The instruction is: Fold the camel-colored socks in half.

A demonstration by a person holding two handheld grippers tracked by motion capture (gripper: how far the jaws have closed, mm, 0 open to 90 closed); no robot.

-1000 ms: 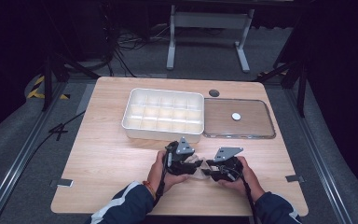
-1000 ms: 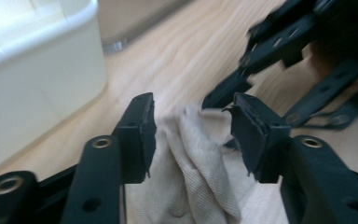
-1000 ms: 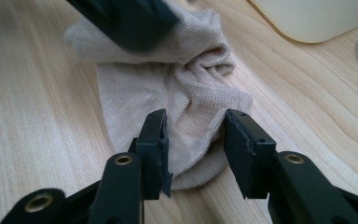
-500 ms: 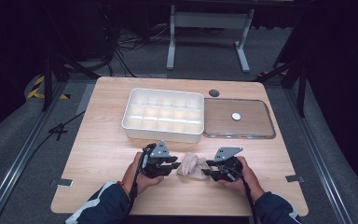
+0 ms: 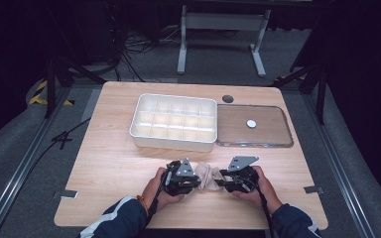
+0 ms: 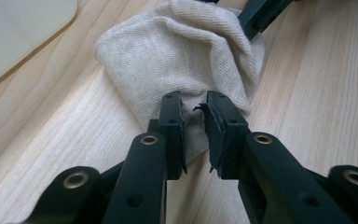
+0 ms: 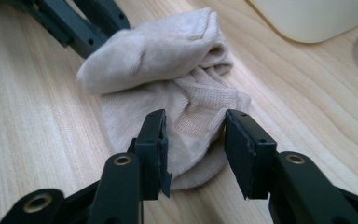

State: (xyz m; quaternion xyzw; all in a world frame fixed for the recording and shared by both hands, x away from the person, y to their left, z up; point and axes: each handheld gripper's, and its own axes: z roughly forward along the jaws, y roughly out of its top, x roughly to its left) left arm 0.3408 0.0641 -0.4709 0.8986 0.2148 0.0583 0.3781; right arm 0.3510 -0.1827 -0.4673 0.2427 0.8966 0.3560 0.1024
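Left gripper [image 5: 194, 179] moved back onto sock [image 5: 207, 174]; seemingly pinching; right gripper [image 5: 222, 180] agape.

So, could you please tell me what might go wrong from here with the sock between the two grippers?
The left gripper pinches only a thin fold at the edge of the beige sock, so the fabric could slip out if pulled.

The right gripper is open around loose, bunched cloth; closing may catch several layers and keep the sock crumpled.

The white compartment tray sits close behind, so a wide pull could nudge it.
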